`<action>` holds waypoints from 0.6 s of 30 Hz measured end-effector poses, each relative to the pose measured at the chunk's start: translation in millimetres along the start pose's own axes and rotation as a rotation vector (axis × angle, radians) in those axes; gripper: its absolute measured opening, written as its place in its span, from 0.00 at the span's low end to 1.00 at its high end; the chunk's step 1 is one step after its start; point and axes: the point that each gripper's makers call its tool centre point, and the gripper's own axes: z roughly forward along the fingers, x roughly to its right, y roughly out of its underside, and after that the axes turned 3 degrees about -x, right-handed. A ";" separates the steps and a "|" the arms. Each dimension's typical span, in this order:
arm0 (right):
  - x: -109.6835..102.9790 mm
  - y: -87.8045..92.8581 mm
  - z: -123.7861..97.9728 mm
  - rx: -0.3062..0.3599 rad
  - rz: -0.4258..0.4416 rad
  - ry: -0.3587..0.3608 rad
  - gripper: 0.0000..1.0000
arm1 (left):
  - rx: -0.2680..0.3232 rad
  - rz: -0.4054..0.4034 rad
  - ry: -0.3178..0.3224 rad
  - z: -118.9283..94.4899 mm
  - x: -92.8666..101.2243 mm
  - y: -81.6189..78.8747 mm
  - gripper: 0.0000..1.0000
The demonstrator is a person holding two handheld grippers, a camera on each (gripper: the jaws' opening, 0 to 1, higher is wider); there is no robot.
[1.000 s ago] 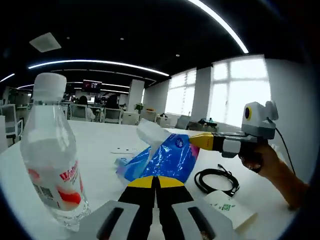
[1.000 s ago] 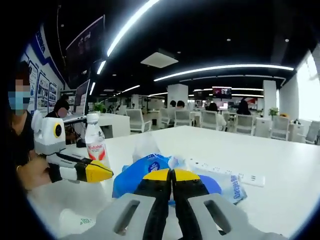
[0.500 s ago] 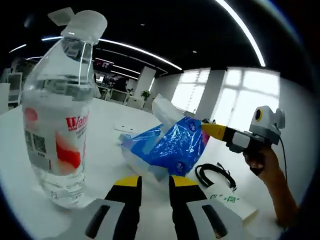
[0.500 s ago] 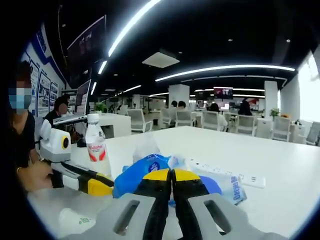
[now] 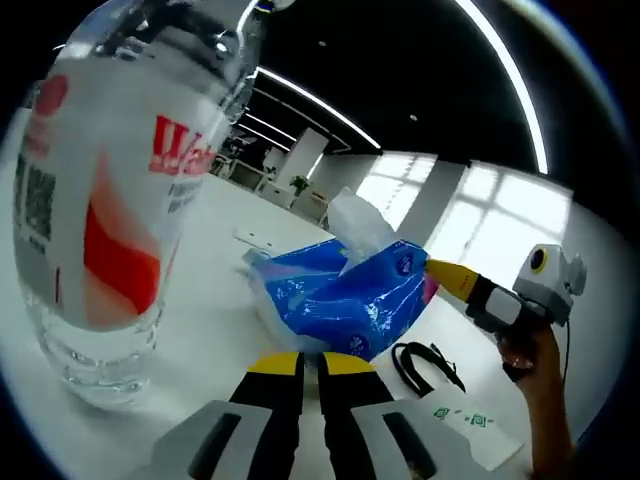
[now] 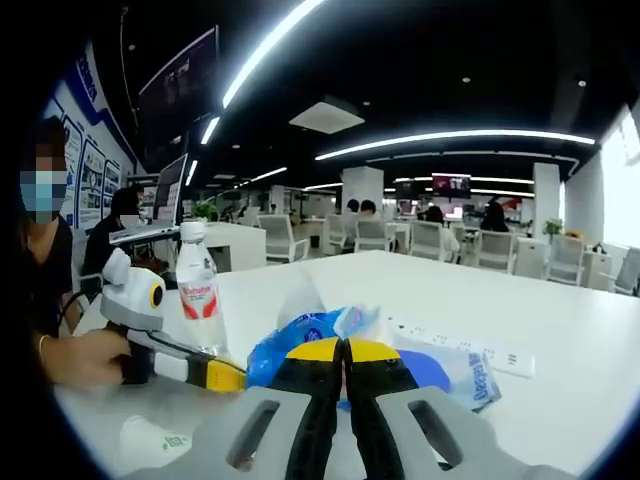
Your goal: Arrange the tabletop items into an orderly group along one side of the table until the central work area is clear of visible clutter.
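A clear water bottle (image 5: 100, 200) with a red and white label stands very close on the left of the left gripper view. It is also in the right gripper view as the bottle (image 6: 199, 298). A blue tissue pack (image 5: 345, 300) lies on the white table (image 5: 200, 330) with a tissue sticking up. My left gripper (image 5: 310, 365) is shut and empty, just short of the pack. My right gripper (image 6: 343, 350) is shut, its tips against the pack (image 6: 295, 335). From the left gripper view, the right gripper (image 5: 450, 280) touches the pack's right end.
A coiled black cable (image 5: 425, 365) and a white card with a green logo (image 5: 470, 425) lie to the right of the pack. A white power strip (image 6: 460, 345) lies behind it, beside a clear packet (image 6: 470, 372). A masked person (image 6: 45, 260) is at the left.
The left gripper has moved low and close to the bottle, which now looms larger. Its jaws stood apart half a second ago and have come together. The right gripper has stayed at the pack.
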 end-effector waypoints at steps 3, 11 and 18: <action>0.5 -2.3 -2.5 0.005 0.010 -0.001 0.00 | 0.016 0.069 -0.018 -3.6 1.5 -6.6 0.00; 6.5 -15.9 -19.3 0.038 0.030 0.025 0.00 | 0.052 0.134 0.000 -13.0 21.7 -27.7 0.00; 14.9 -18.1 -38.1 0.072 0.026 0.058 0.00 | 0.092 0.224 0.013 -16.5 40.1 -49.0 0.00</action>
